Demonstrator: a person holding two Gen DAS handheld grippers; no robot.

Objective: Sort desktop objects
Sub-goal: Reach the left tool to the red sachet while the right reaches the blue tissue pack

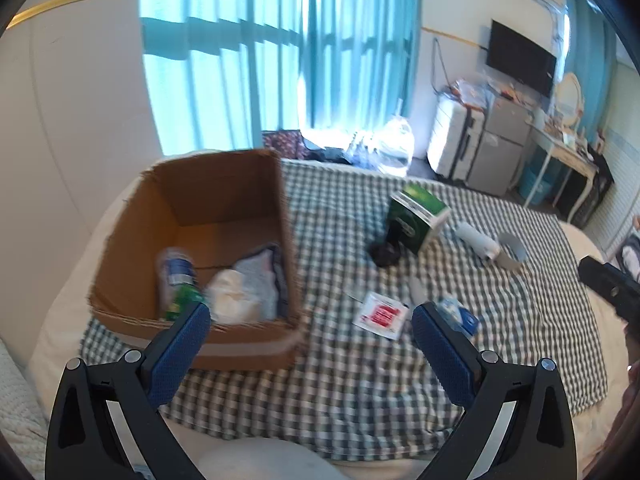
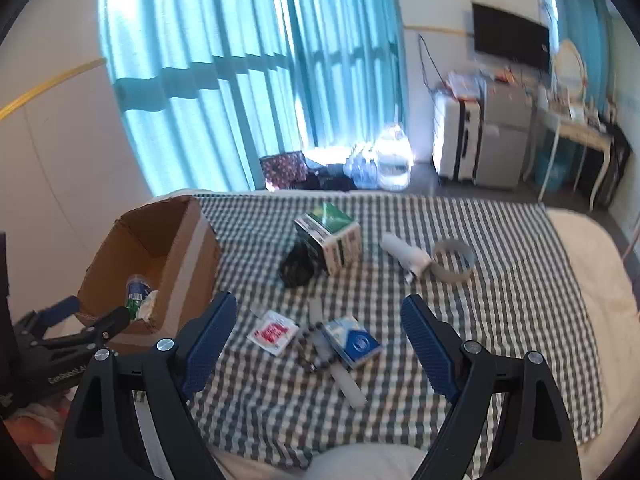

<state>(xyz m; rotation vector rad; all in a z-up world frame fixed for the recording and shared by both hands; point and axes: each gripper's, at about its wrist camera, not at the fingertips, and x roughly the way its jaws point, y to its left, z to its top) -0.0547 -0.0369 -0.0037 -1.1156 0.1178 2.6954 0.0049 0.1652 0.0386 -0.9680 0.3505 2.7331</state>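
Observation:
An open cardboard box (image 1: 224,200) (image 2: 168,248) stands at the left of a checked cloth; a bottle (image 1: 178,276) and crumpled white and grey items (image 1: 248,288) lie inside it. On the cloth lie a red-and-white sachet (image 1: 380,315) (image 2: 274,332), a blue-and-white packet (image 2: 354,342), a white stick (image 2: 346,380), a green carton (image 1: 418,216) (image 2: 328,236), a black item (image 1: 384,254), a white tube (image 2: 404,256) and a tape ring (image 2: 454,260). My left gripper (image 1: 310,312) is open near the box's front corner, holding nothing. My right gripper (image 2: 318,312) is open above the sachet and packet, holding nothing.
The checked cloth (image 2: 500,320) covers a white bed. Beyond it are teal curtains (image 1: 280,60), bags and water bottles on the floor, a suitcase (image 1: 452,144), a grey cabinet, a wall television (image 1: 520,58) and a dressing table at right.

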